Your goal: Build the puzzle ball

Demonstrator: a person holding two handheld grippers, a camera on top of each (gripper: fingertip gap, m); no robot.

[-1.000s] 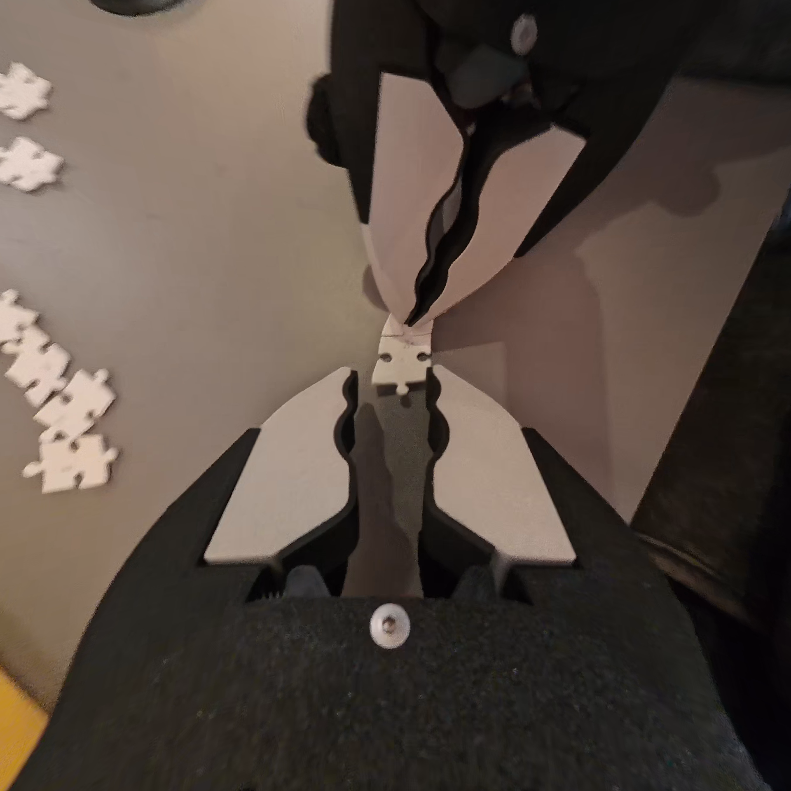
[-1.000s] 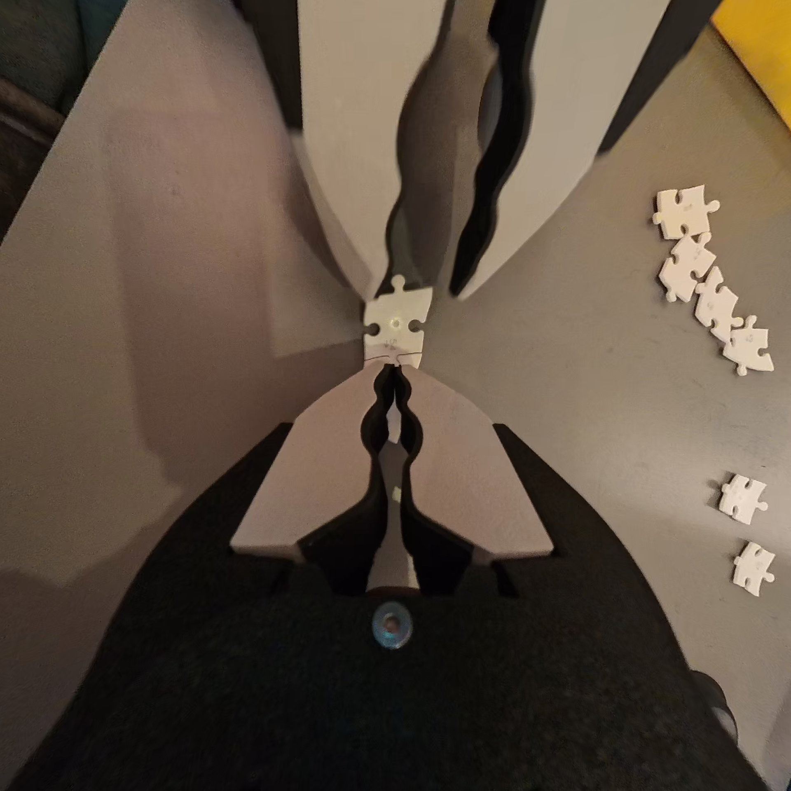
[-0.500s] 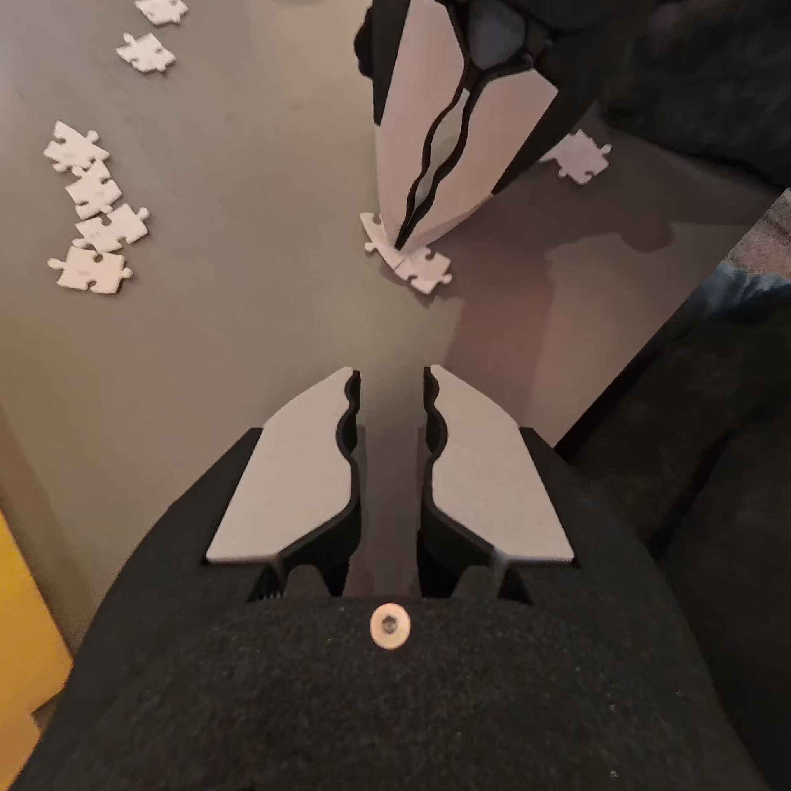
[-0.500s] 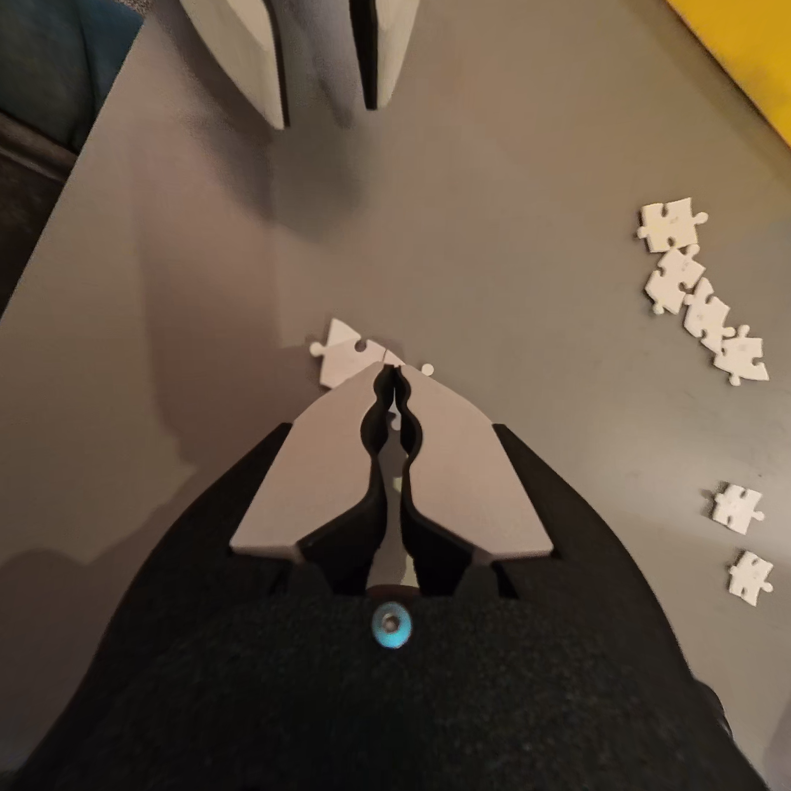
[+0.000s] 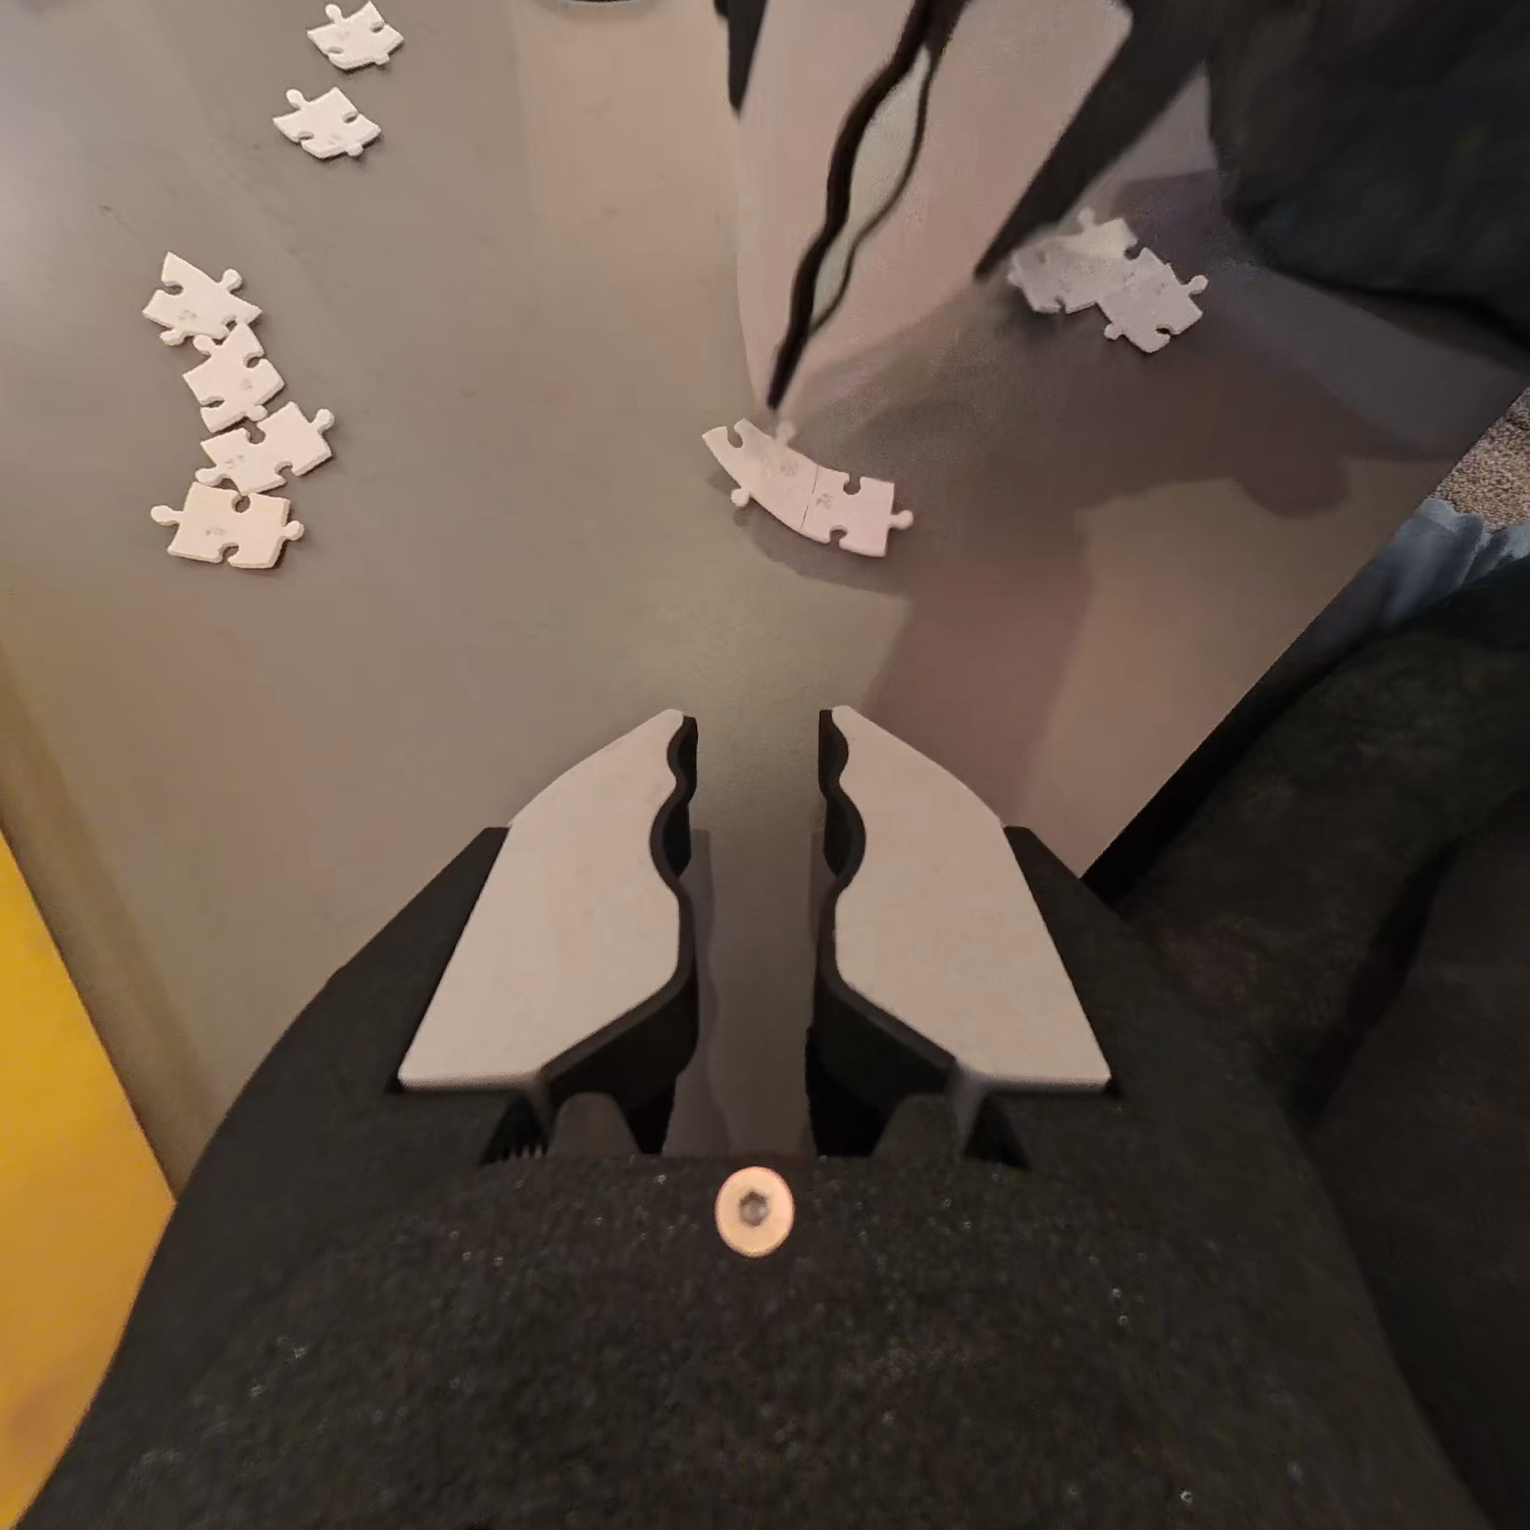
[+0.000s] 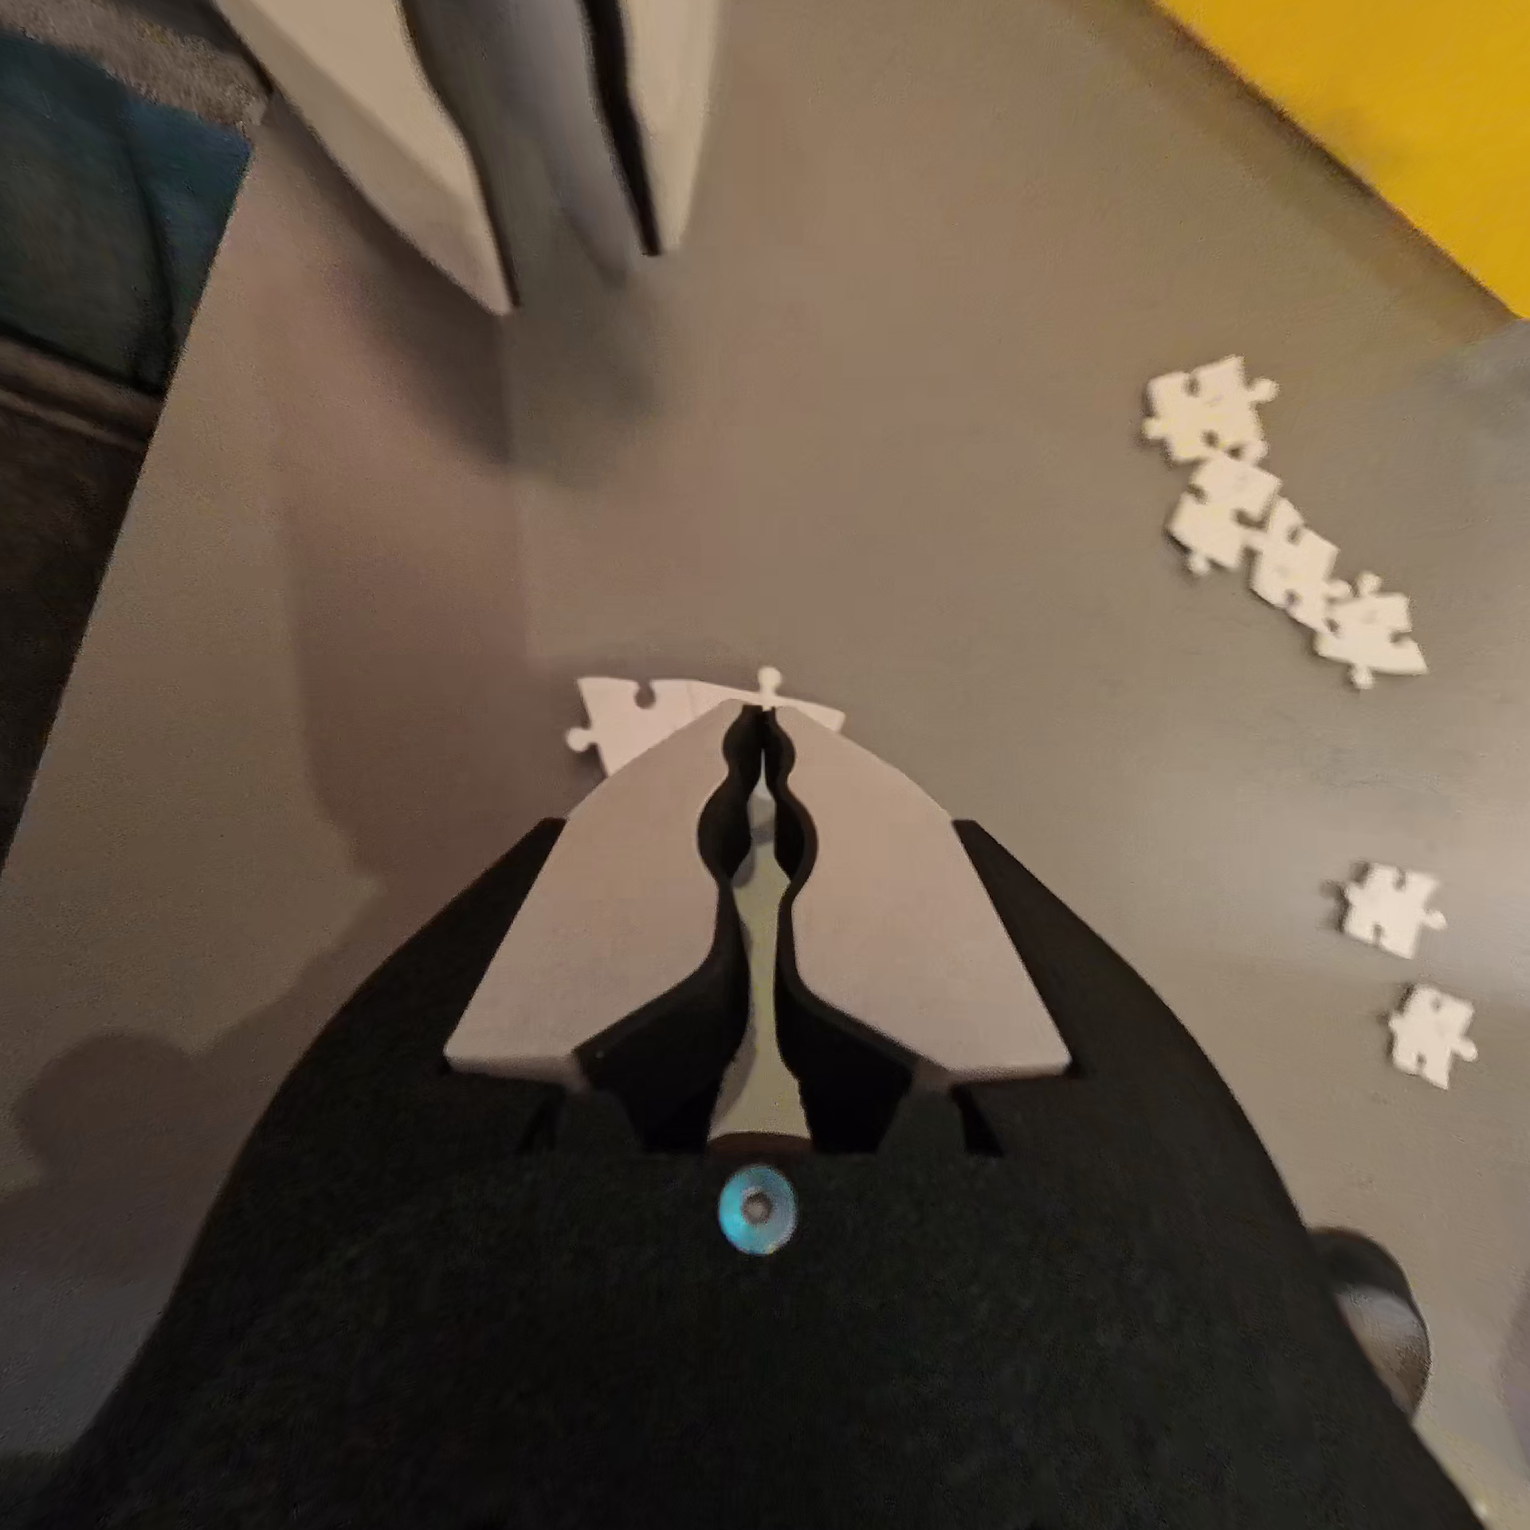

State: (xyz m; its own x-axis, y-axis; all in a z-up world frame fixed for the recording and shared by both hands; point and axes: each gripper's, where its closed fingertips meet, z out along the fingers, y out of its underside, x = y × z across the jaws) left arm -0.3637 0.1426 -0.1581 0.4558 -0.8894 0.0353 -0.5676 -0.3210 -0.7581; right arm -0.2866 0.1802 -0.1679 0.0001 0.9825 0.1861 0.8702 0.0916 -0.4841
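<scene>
Right tool point(image 6: 760, 720) pinched on joined puzzle pieces point(image 5: 807, 488); left tool point(image 5: 757, 728) parted, empty; markings unreadable.

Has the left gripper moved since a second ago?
Yes. The left gripper has backed away from the joined pair of pieces, which it flanked then; the pair now lies ahead on the table.

- Grey surface point(image 5: 497, 662) fills most of my view, under dim warm light.
- Yellow strip point(image 5: 58, 1118) runs along lower left.
- Dark upholstery point(image 5: 1366, 828) at right.
</scene>
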